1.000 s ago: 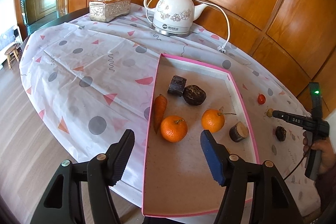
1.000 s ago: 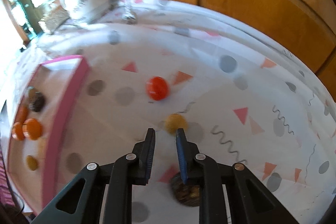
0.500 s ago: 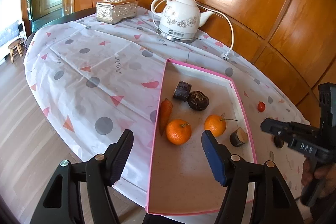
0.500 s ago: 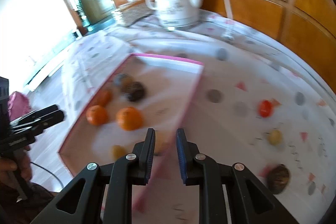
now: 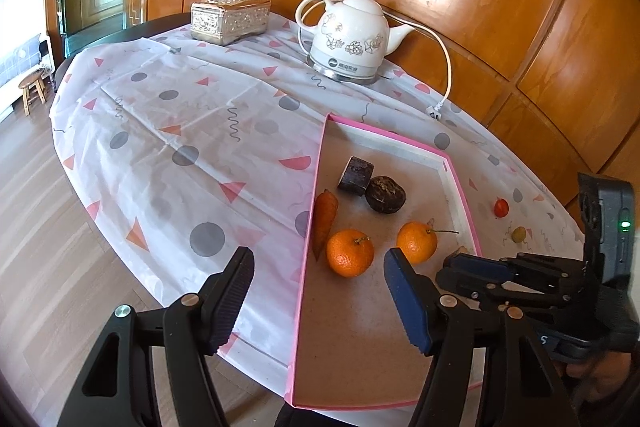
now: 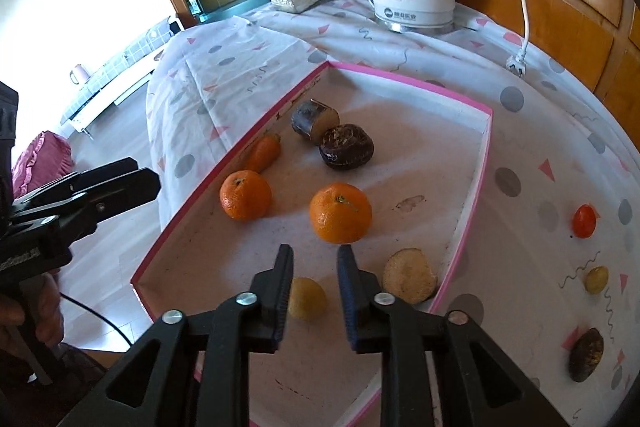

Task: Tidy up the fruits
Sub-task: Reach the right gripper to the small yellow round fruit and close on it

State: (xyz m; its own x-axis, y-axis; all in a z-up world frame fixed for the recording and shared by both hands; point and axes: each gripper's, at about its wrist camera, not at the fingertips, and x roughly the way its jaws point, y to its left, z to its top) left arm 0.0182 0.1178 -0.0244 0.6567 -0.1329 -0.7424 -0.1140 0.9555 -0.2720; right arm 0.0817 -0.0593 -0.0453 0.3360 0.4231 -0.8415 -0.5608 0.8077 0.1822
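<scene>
A pink-rimmed tray (image 5: 314, 187) (image 6: 486, 147) holds two oranges (image 5: 350, 253) (image 6: 340, 213), a carrot (image 5: 324, 219), a dark round fruit (image 6: 346, 147), a brown cut piece (image 6: 314, 115), a tan cut piece (image 6: 408, 275) and a small yellow fruit (image 6: 308, 299). On the cloth to the right lie a red fruit (image 6: 584, 221), a small yellow-green fruit (image 6: 596, 279) and a dark fruit (image 6: 586, 349). My right gripper (image 6: 314, 259) hovers over the tray's near end, slightly open and empty, above the yellow fruit. My left gripper (image 5: 320, 271) is wide open and empty at the tray's near left edge.
A white electric kettle (image 5: 348, 39) with a cord (image 5: 446, 67) and a silver tissue box (image 5: 230, 15) stand at the table's far side. Wood-panelled wall curves behind. The patterned tablecloth (image 5: 180, 131) drops to the wooden floor on the left.
My right gripper swung from the loose fruits on the cloth to over the tray's near end. A yellow fruit now lies in the tray below it. My left gripper pulled back slightly.
</scene>
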